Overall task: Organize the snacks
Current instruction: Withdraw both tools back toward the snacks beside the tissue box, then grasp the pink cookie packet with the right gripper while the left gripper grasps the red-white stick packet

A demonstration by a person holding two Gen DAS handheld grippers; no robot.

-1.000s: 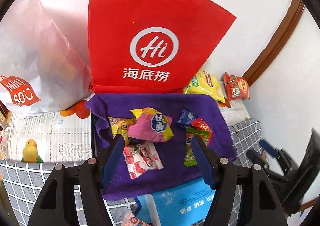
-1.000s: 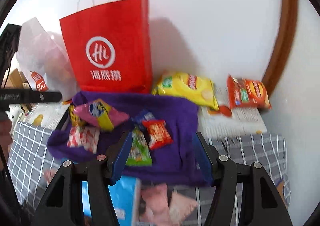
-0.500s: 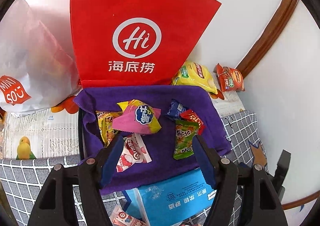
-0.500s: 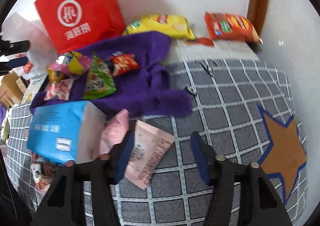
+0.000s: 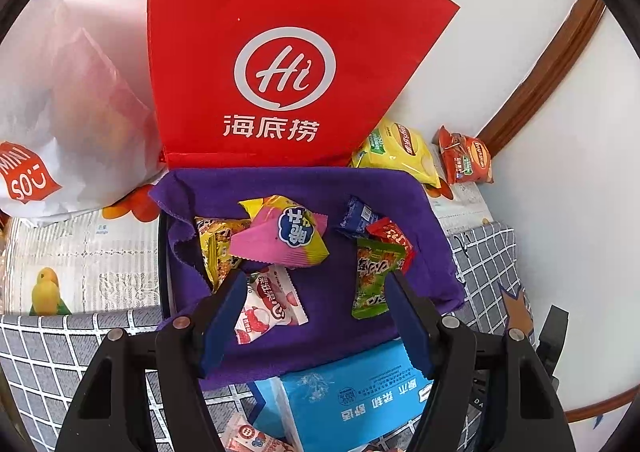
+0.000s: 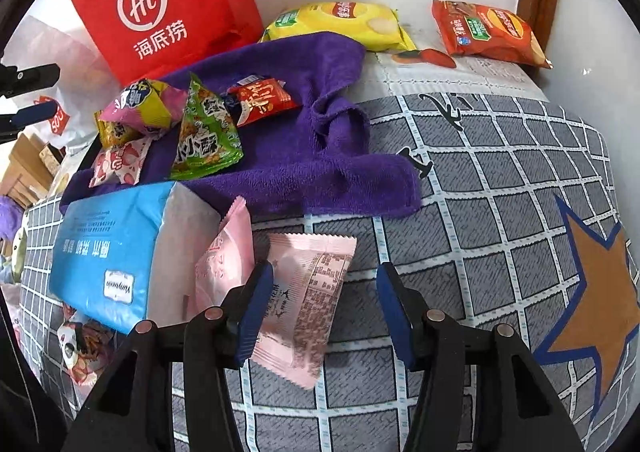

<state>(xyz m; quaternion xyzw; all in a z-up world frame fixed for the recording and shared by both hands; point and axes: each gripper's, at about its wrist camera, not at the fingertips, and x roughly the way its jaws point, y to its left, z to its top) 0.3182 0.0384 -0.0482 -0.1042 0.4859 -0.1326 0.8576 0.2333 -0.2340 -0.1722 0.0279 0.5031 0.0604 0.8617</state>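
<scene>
We see our right hand-held gripper [image 6: 326,294] low over a grey checked cloth [image 6: 500,187] that covers the surface, its jaws apart after opening a little further in the last half second; a pale pink snack packet [image 6: 310,300] lies flat between them, its left part under the left blue pad [image 6: 254,312], but the right pad stands clear of it, so nothing is gripped. A second pink packet [image 6: 224,264] leans just beside it against a blue tissue pack [image 6: 108,252]. Behind these lies a purple towel [image 6: 312,155] that carries most of the snacks: a green triangular packet [image 6: 206,135], a red packet [image 6: 262,99], a pink-and-yellow packet [image 6: 144,105] and a white lychee-printed packet [image 6: 120,163]. Farther back, on a printed sheet near the wall, a yellow chip bag [image 6: 340,21] and an orange-red chip bag [image 6: 488,31] lie apart from each other. A red paper bag [image 6: 164,3] stands upright behind the towel. From our left hand-held gripper [image 5: 312,306], which hovers released over the towel [image 5: 304,183] with nothing between its jaws, we look down on the same packets: the pink-and-yellow one [image 5: 282,232] overlapping a yellow packet [image 5: 218,248], the lychee one [image 5: 268,300] near the left pad, the green one [image 5: 372,276] near the right pad, touching the red one [image 5: 390,238] and a small blue packet [image 5: 358,215]. A white shopping bag [image 5: 68,99] sits left of the red bag [image 5: 276,51].
</scene>
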